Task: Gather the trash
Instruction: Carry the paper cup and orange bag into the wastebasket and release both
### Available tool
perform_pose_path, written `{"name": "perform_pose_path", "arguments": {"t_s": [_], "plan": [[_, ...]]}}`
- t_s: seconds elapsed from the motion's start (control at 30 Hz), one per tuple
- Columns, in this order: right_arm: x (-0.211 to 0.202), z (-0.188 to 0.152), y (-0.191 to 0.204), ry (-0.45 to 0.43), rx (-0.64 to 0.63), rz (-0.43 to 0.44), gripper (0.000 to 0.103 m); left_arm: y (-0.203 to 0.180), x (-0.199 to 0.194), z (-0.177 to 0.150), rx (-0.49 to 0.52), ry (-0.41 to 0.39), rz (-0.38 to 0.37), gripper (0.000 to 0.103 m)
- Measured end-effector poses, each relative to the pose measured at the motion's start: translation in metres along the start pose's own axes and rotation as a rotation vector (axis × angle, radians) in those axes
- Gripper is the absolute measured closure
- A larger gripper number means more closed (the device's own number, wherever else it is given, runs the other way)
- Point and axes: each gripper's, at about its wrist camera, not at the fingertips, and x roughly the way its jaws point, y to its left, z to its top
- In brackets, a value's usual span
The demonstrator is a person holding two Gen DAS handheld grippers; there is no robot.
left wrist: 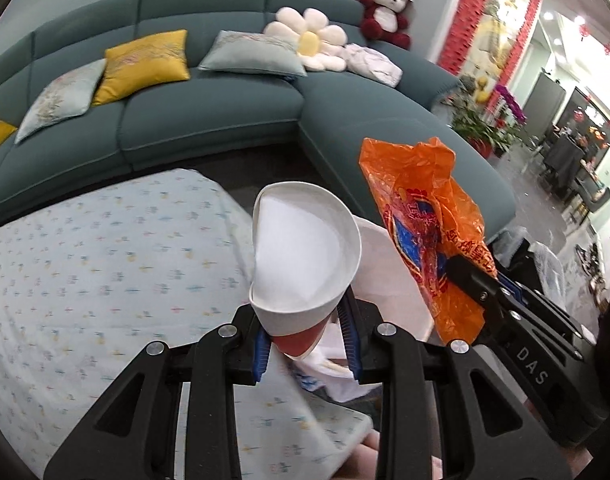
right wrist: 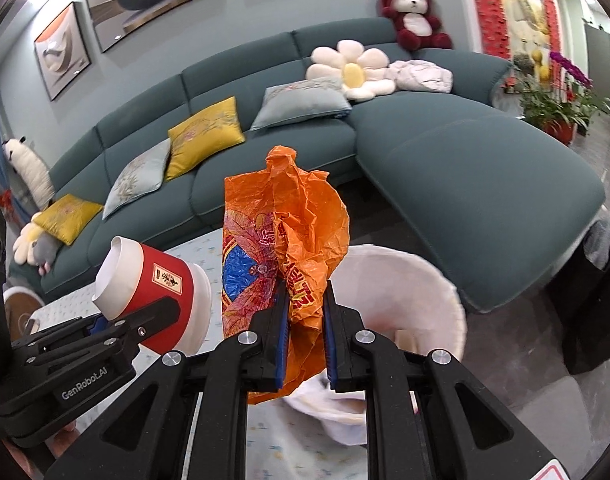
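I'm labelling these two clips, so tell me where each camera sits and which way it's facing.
Left wrist view: sits on the left gripper, looking down along its jaws at the squashed paper cup they clamp, sofa beyond; the right gripper shows at right.
Right wrist view: sits on the right gripper, looking along its jaws at the orange plastic bag they pinch; the left gripper shows at left.
Shared: cup, bag, sofa, red teddy bear, white bin.

Crushed red-and-white paper cup (right wrist: 153, 300) sits betw. the left gripper (left wrist: 309, 344) pads, crumpled orange plastic bag (right wrist: 289, 264) betw. the right gripper (right wrist: 305, 336) pads, cup left of bag. Both above the white fabric-lined bin (right wrist: 421, 292), which stands just off the right edge of the pale floral-print tablecloth (left wrist: 85, 264). Teal sectional sofa (right wrist: 465, 176) behind, w/ red-and-white plush bear (right wrist: 413, 12) on its backrest top.
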Motion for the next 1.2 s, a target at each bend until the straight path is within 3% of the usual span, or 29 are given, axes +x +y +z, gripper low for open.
{"name": "perform_pose_path", "arguments": {"t_s": [0.47, 0.6, 0.9, 1.2], "plan": [[0.027, -0.013, -0.056, 0.046, 0.067, -0.053, 0.089, -0.046, 0.054, -0.005, 0.076, 0.076, -0.049, 0.073], [0.035, -0.015, -0.065, 0.057, 0.077, -0.056, 0.088, -0.049, 0.065, -0.005, 0.068, 0.091, -0.047, 0.056], [0.049, -0.015, -0.063, 0.067, 0.073, -0.055, 0.086, -0.048, 0.07, -0.007, 0.063, 0.081, -0.026, 0.045], [0.058, -0.017, -0.051, 0.075, 0.06, -0.055, 0.068, -0.022, 0.068, -0.009, 0.013, 0.071, 0.021, 0.032]]}}
